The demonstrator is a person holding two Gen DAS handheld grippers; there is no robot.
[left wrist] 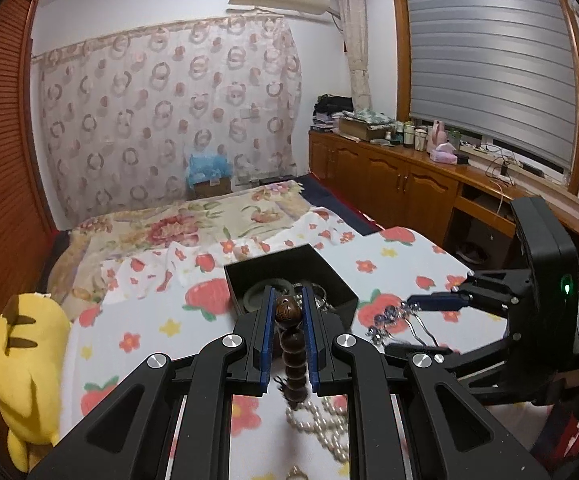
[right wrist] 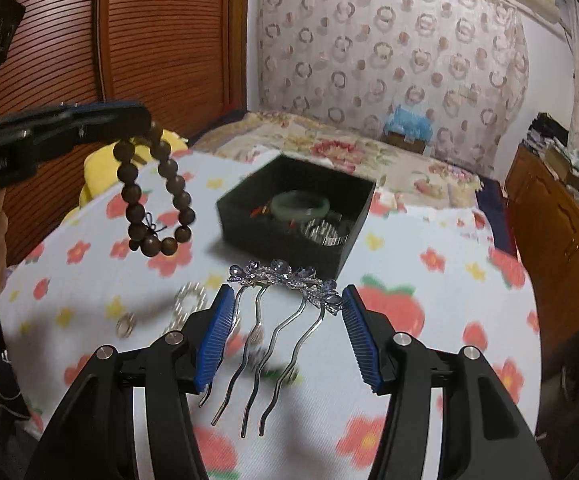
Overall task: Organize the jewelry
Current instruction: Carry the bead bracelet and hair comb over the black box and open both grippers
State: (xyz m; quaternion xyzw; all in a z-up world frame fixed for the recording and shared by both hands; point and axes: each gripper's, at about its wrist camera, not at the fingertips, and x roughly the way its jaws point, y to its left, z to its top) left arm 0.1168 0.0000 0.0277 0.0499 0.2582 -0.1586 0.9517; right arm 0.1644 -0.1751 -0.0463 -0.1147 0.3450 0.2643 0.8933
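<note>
Jewelry lifted above a strawberry-print bed sheet (right wrist: pixel 429 392)

A wooden bead bracelet (left wrist: pixel 291 344) is pinched by the left gripper (left wrist: pixel 288 300); a jewelled hair comb (right wrist: pixel 277 320) is clamped between the right gripper's (right wrist: pixel 287 300) half-spread jaws. A black box (right wrist: pixel 289 236), patterned curtain (left wrist: pixel 169 112) and wooden cabinets (left wrist: pixel 389 176) are seen beyond.

Both views are indoor, evenly lit by soft, slightly dim room light with a cool cast; no single lamp shows. The window blind (left wrist: pixel 489 68) is closed and grey. Strong fisheye bending curves walls and furniture, and black vignetting fills the corners. The flowered sheet (right wrist: pixel 429 280) is smeared with motion blur, especially near the bottom. Faint soft shadows lie on it. A small green light (left wrist: pixel 566 289) glows.
</note>
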